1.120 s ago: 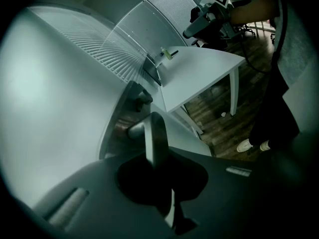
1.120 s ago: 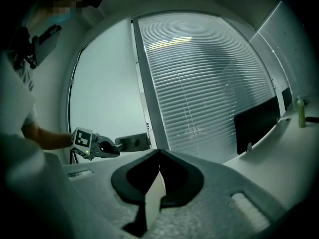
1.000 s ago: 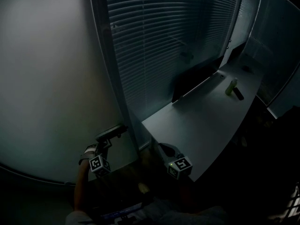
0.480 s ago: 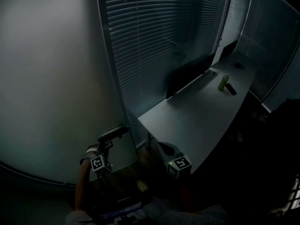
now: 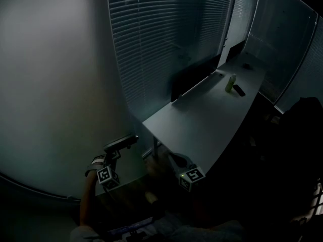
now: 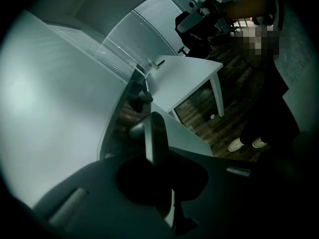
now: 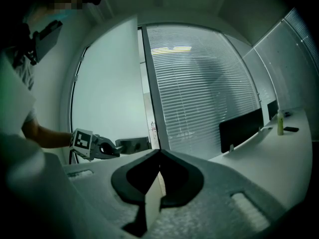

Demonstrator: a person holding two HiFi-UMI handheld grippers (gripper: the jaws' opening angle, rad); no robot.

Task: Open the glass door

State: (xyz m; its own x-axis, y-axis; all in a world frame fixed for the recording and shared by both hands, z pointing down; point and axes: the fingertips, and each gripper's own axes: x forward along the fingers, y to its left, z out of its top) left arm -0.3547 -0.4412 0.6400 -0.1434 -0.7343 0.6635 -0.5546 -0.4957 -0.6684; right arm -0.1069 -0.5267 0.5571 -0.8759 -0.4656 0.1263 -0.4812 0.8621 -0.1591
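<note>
Glass door: the frosted glass door (image 5: pixel 55 84) fills the left of the scene, its right edge next to the upright frame post (image 5: pixel 117 59)
Door handle: a grey lever, the door handle (image 5: pixel 122 141), sits low on the door's right edge, on the near side
Left gripper: the left gripper (image 5: pixel 119 146) is clenched on the door handle, which rises from between its closed jaw tips in the left gripper view (image 6: pixel 153 131); the right gripper view shows it from the side (image 7: pixel 113 148), gripping the lever's near end
Right gripper: the right gripper (image 5: pixel 175 159) hangs just right of the left one, at the near corner of the desk; its jaws are pressed together with nothing between them (image 7: pixel 159 152)
Desk: a long pale desk (image 5: pixel 212 120) runs from near centre to far right, along the blinds (image 5: pixel 166 34)
On the desk: a dark monitor (image 5: pixel 192 77) on the blinds side; a small green bottle (image 5: pixel 231 82) at the far end, with a flat dark object (image 5: pixel 239 90) just beside it
Light: dim, so fine detail is hard to make out
</note>
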